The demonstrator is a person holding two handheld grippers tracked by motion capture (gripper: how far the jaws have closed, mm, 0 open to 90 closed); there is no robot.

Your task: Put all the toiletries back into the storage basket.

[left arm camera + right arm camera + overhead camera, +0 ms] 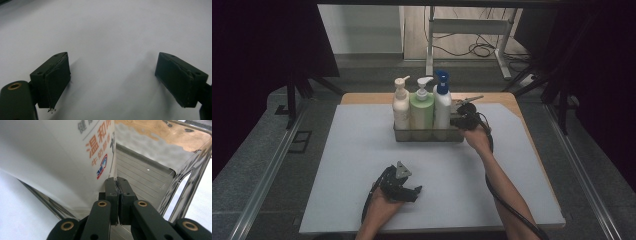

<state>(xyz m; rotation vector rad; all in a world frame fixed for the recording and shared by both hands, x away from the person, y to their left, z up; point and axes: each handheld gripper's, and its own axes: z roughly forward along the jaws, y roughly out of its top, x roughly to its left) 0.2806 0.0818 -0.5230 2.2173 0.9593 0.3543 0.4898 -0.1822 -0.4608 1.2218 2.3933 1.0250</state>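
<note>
Rack (428, 135) of three upright pump bottles stood near bench's (362, 200) far edge; right claw (116, 181) was pinched shut at its right end wall, beside white bottle (62, 157); left claw (112, 80) rested wide, empty, well apart.

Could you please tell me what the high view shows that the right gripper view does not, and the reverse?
High view: all three pump bottles, cream, green and white with a blue pump, plus the left claw resting on the white mat. Right gripper view: orange print on the white bottle and the shut right claw. Both: the metal caddy.
</note>
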